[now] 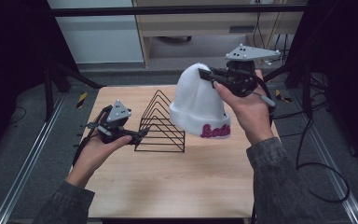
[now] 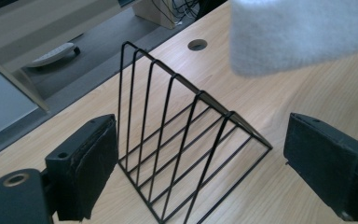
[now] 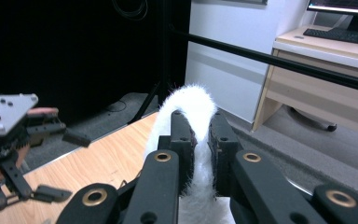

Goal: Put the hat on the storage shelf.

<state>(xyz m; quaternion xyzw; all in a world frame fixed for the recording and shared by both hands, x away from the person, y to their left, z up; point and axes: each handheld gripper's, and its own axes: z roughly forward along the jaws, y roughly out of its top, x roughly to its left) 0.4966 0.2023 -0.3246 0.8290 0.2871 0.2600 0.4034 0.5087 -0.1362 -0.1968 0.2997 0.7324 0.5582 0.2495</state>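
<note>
Upper right of frame, right tongs (image 1: 213, 77) pinch hat (image 1: 196, 105) crown above rack (image 1: 161, 123), left tongs (image 1: 137, 135) open to steady it.

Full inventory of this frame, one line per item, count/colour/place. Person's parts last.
beanie: 1, white with pink lettering on the cuff, held up over the table's right half, cuff hanging near the rack.
wire rack: 1, black, triangular dividers, standing on the table left of centre.
table: 1, light wood, round cable hole near its far edge.
desk: 1, beige, behind the table, keyboard on it.
left gripper: 1, black, jaws open, either side of the rack's near end.
right gripper: 1, black, shut on the beanie's crown.
hands: 2, grey sleeves, at the bottom of the high view.
</note>
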